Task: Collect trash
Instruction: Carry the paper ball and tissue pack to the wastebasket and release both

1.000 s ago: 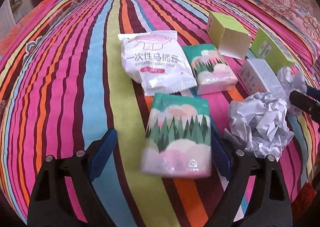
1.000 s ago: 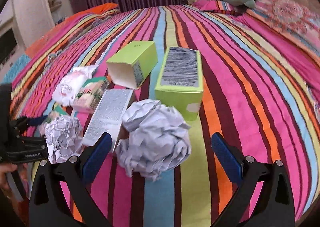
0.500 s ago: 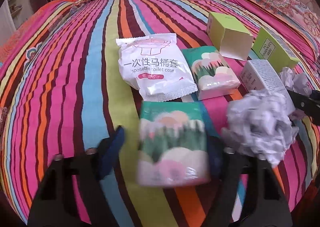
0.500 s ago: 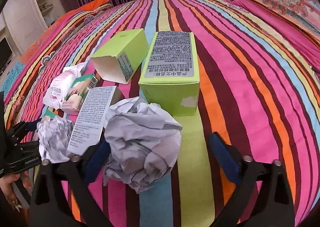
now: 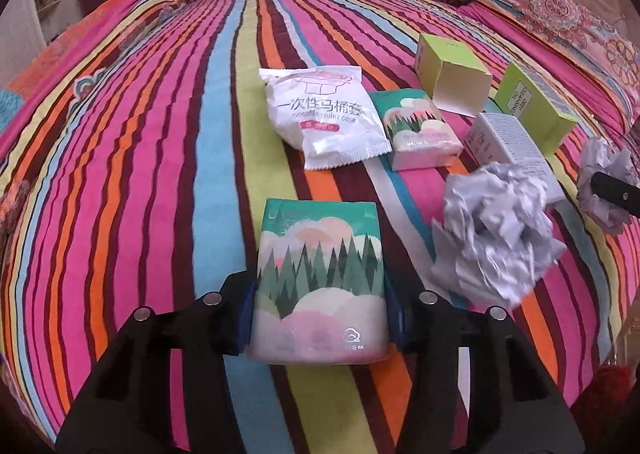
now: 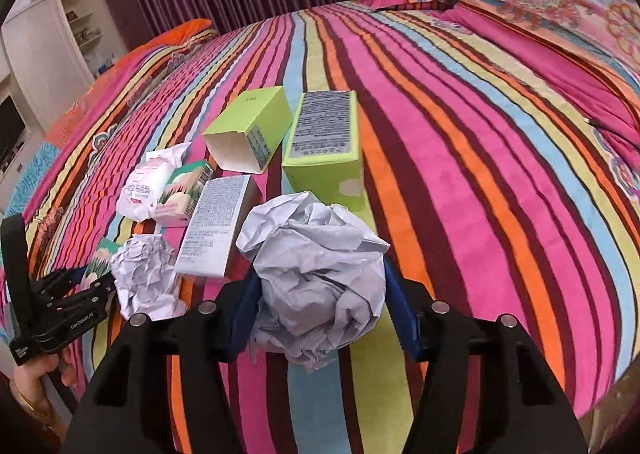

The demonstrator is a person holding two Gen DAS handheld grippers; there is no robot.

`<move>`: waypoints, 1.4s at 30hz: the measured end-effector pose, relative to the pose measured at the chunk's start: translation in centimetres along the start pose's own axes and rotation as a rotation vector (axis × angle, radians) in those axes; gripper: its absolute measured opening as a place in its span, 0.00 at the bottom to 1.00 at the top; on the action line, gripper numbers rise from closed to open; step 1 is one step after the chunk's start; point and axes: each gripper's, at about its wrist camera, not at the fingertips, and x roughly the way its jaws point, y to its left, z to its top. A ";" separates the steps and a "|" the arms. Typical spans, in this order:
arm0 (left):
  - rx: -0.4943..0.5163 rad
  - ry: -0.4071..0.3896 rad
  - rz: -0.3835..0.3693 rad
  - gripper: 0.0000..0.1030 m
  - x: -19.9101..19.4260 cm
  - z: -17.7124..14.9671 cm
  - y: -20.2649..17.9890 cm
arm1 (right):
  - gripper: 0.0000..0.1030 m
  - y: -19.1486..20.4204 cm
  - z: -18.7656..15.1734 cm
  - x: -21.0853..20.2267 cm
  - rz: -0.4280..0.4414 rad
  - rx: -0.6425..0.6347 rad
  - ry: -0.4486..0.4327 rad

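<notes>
On the striped bed (image 5: 160,173), left gripper (image 5: 320,310) pinches the tissue pack (image 5: 320,278), long axis running straight ahead; right gripper (image 6: 320,314) squeezes a paper ball (image 6: 316,278), dead centre between its fingers.

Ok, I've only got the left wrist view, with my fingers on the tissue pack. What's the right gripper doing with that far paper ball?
Observer: The right gripper has both blue pads pressed against the larger paper ball, gripping it.
Operator: Anything inside the open green box?
Observer: The open green box faces the right camera, and what shows of its inside looks empty.
Operator: Does my pack show from there?
Observer: Only a corner of the tissue pack shows, at the left gripper, beside the smaller paper ball.
</notes>
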 end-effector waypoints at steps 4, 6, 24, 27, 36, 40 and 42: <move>-0.026 -0.017 -0.004 0.49 -2.1 -1.3 0.4 | 0.53 -0.3 -1.3 -1.5 0.015 0.039 0.001; -0.031 -0.022 -0.008 0.49 -3.2 -2.1 0.5 | 0.53 -0.4 -2.2 -2.2 0.024 0.055 0.002; -0.041 0.026 -0.099 0.49 -11.4 -16.4 -3.1 | 0.53 3.5 -14.9 -8.3 0.140 0.101 0.122; -0.024 0.054 -0.115 0.49 -11.8 -18.7 -4.3 | 0.53 3.7 -17.4 -7.6 0.154 0.132 0.190; -0.020 0.267 -0.201 0.49 -9.5 -24.7 -7.5 | 0.53 3.2 -23.1 -5.3 0.128 0.236 0.401; 0.012 0.383 -0.221 0.49 -7.4 -26.1 -9.0 | 0.53 2.9 -25.0 -3.8 0.126 0.278 0.499; 0.028 0.451 -0.223 0.49 -6.1 -27.1 -9.6 | 0.53 2.7 -26.1 -2.5 0.131 0.319 0.561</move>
